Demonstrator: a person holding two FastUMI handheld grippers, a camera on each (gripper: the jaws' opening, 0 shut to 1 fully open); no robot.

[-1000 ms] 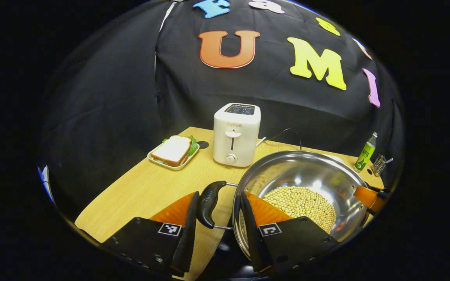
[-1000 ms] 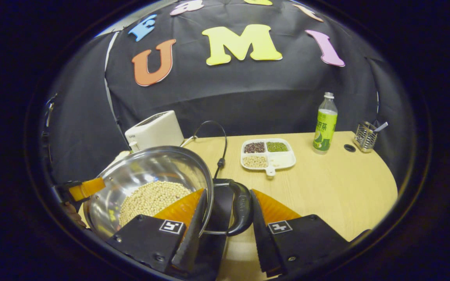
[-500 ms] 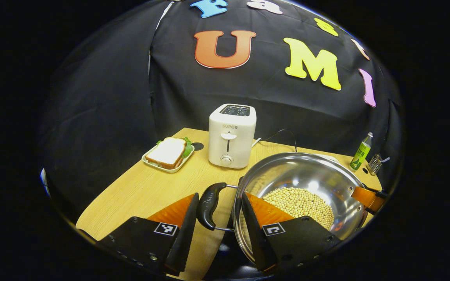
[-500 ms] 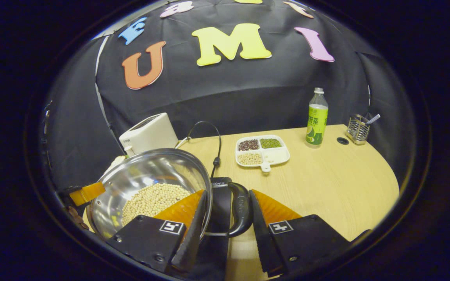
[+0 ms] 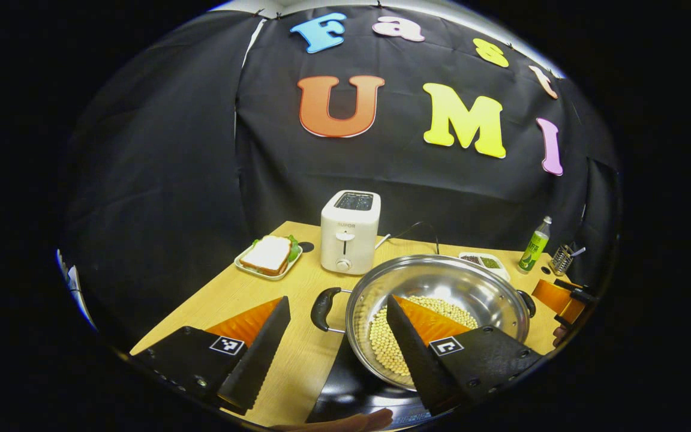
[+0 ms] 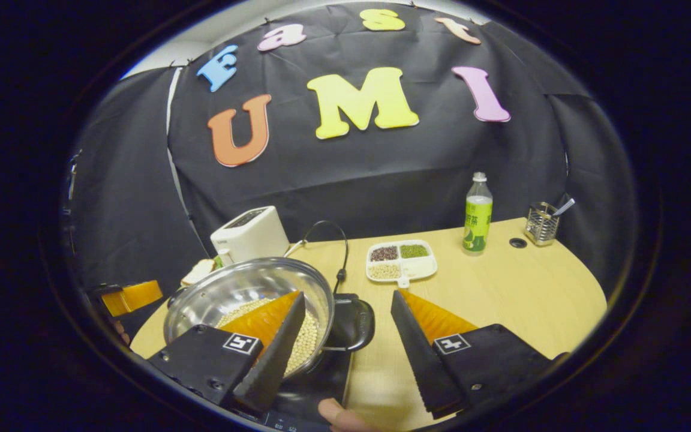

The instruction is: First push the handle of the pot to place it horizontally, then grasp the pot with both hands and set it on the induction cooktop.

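Left gripper view shows the left gripper (image 5: 333, 354) with jaws spread wide, holding nothing; the pot (image 5: 438, 309) sits on the induction cooktop (image 5: 351, 393), its near handle (image 5: 323, 308) just ahead of the gap between the jaws, its bowl behind the far finger; right gripper view shows the right gripper (image 6: 345, 354) equally wide and empty, the pot's other handle (image 6: 354, 325) just beyond its gap, the bowl of soybeans (image 6: 303, 339) behind its inner finger. I judge the placing done and release in hand; to do it well, draw both grippers straight back, level, without clipping the handles, so the pot sits square on the cooktop.
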